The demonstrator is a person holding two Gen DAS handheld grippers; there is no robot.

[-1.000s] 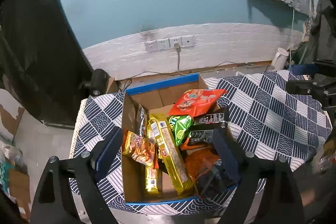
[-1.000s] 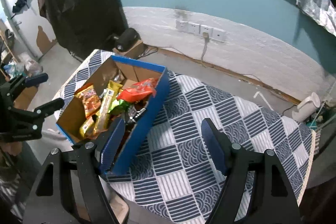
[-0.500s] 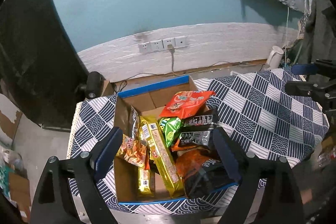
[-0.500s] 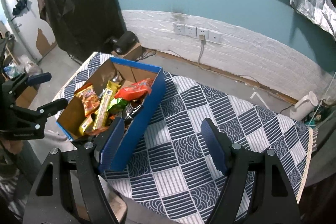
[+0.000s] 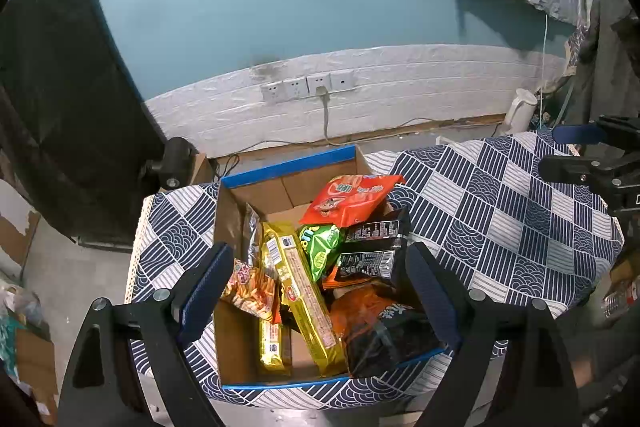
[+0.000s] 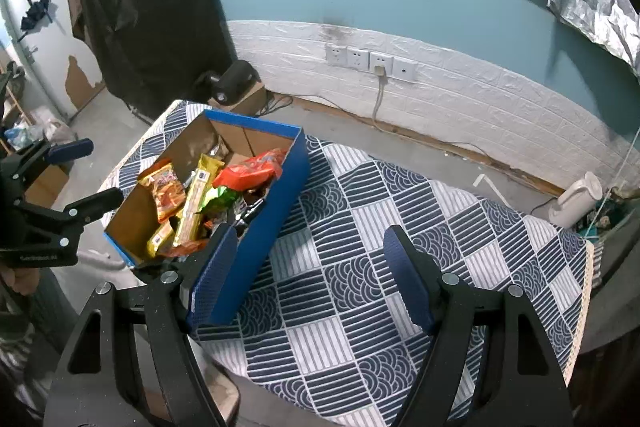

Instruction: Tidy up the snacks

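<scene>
The left tool (image 5: pixel 316 287) hung above the near end of the cardboard box (image 5: pixel 280 183), its blue-padded jaws spread wide with nothing between them. From that height its camera looked straight down into the heap, which suited choosing a packet more than seizing one. The right tool (image 6: pixel 308 279) was likewise spread wide and carried nothing; it was held over the patterned cloth of the surface (image 6: pixel 400 267), just beside the blue outer wall of the box, probably because that stretch of cloth lay bare and could take whatever was lifted out.

All the snacks in view lay inside the box, piled loosely and not in rows. A long gold biscuit pack (image 5: pixel 304 303) ran lengthways down the middle, with a second gold pack (image 5: pixel 274 343) partly under it. An orange chip bag (image 5: pixel 252 289) leaned against the left wall, a green pouch (image 5: pixel 320 247) sat in the centre, a red bag (image 5: pixel 352 197) rested across the far right rim, and dark packets (image 5: pixel 372 255) crowded the right side above an orange-and-black bag (image 5: pixel 384 331).

Such a jumble would fit snacks waiting to be sorted out of the box, or snacks gathered into it; the views did not settle which.
</scene>
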